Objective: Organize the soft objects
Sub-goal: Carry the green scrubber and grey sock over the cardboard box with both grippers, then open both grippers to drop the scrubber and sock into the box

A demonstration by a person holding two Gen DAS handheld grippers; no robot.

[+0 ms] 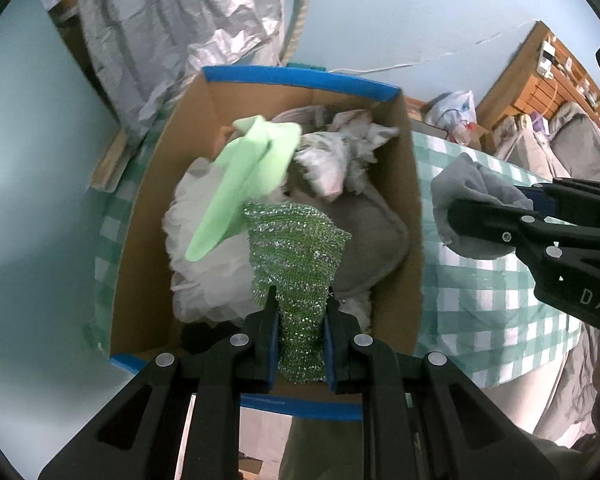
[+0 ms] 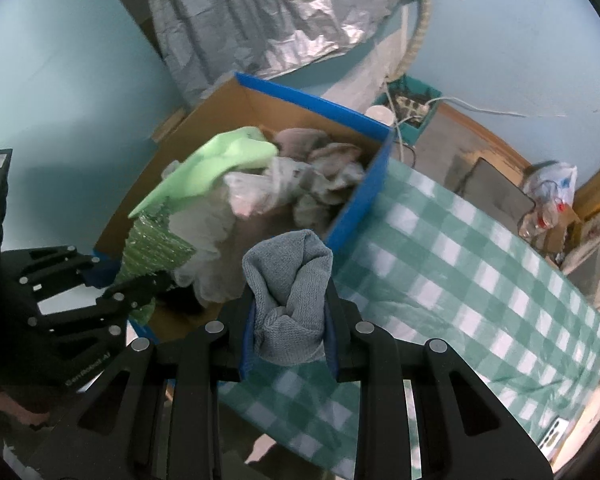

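Jaws of the left gripper (image 1: 299,312) are pinching a glittery green scrubber cloth (image 1: 296,252) at bottom centre, dangling over the cardboard box (image 1: 140,216). Right gripper (image 2: 290,320) jaws are clamping a grey towel (image 2: 290,280) above the checked tabletop (image 2: 480,272). "DAS" is showing at the left view's right edge.

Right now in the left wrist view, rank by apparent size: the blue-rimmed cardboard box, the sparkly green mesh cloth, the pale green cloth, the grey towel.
1. Blue-rimmed cardboard box, clearly largest.
2. Sparkly green mesh cloth and pale green cloth: they look alike; the mesh sits nearer the camera, so unsure.
3. Grey towel, smallest, partly hidden by the right jaws.
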